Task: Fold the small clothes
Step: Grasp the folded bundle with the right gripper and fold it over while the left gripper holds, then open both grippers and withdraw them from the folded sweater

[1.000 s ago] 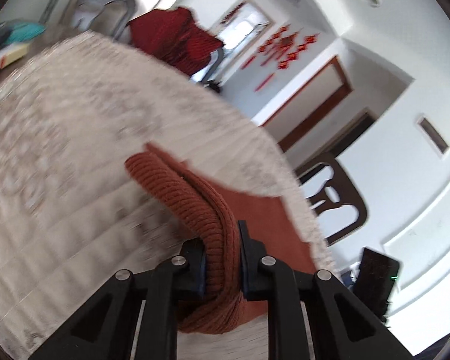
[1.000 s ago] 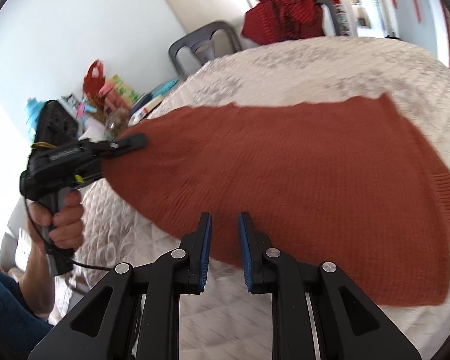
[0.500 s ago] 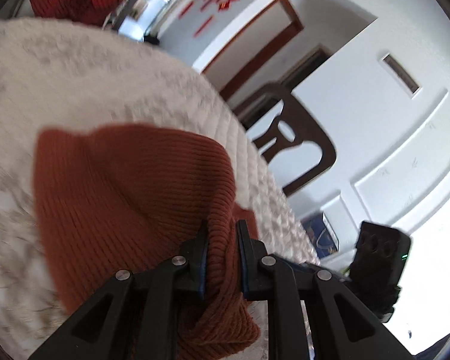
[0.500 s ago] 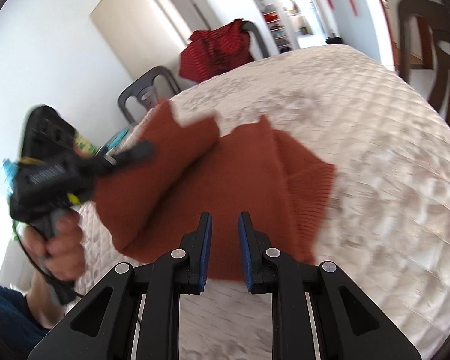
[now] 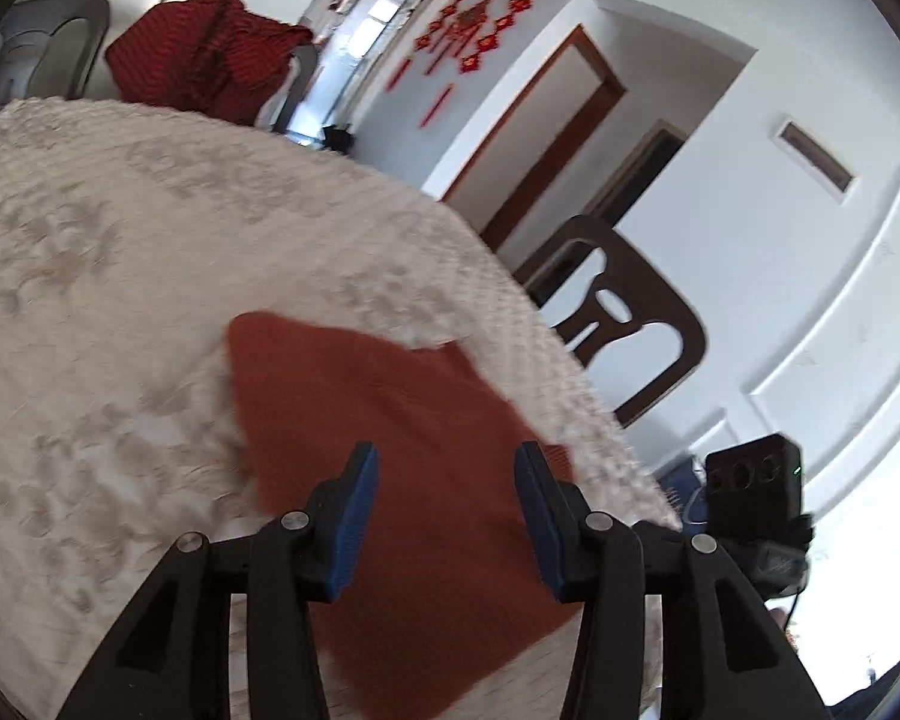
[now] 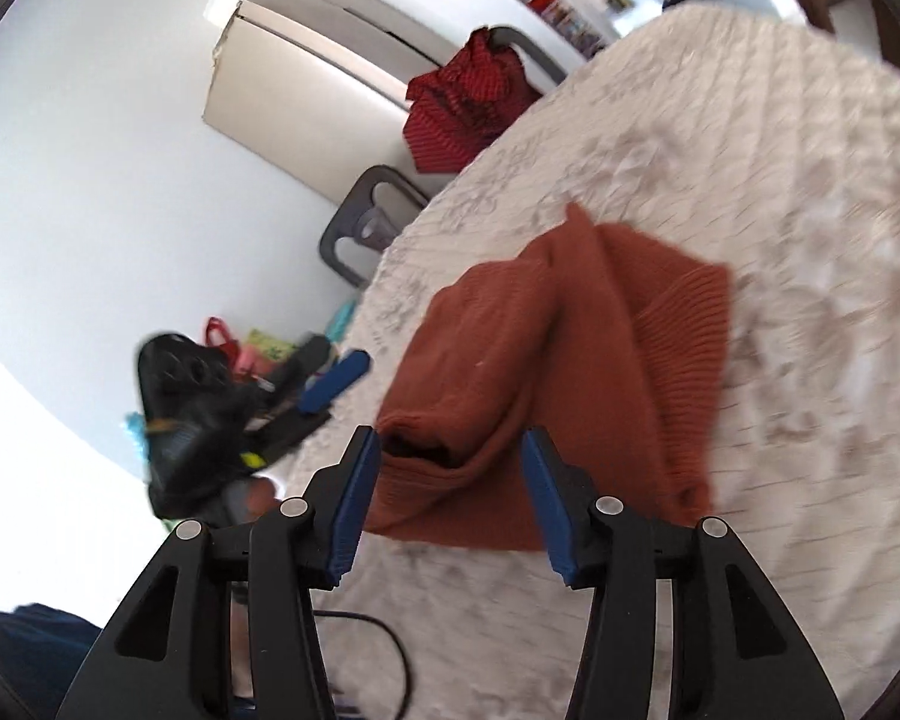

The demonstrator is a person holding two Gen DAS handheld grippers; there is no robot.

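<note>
Both opening with nothing gripped, left claw [image 5: 444,501] and right claw [image 6: 450,495]; risk of snagging rust sweater [image 6: 564,360], undoing fold.

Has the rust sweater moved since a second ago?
Yes. The rust sweater, then spread wide across the quilted table cover, now lies folded into a narrower stack.

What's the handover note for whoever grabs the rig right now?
Left gripper: jaws opening, pads clear of the cloth, nothing held.
Right gripper: jaws opening too, nothing pinched; the garment's near edge lies between and below its fingers.
Rust knit garment: on the quilted table cover, folded over itself, lumpy, with an open tube end nearest the right gripper.
Done: first fold laid and let go.
Left: flatten, square the edges, probably one more fold. Red garment on the far chair is untouched.
</note>
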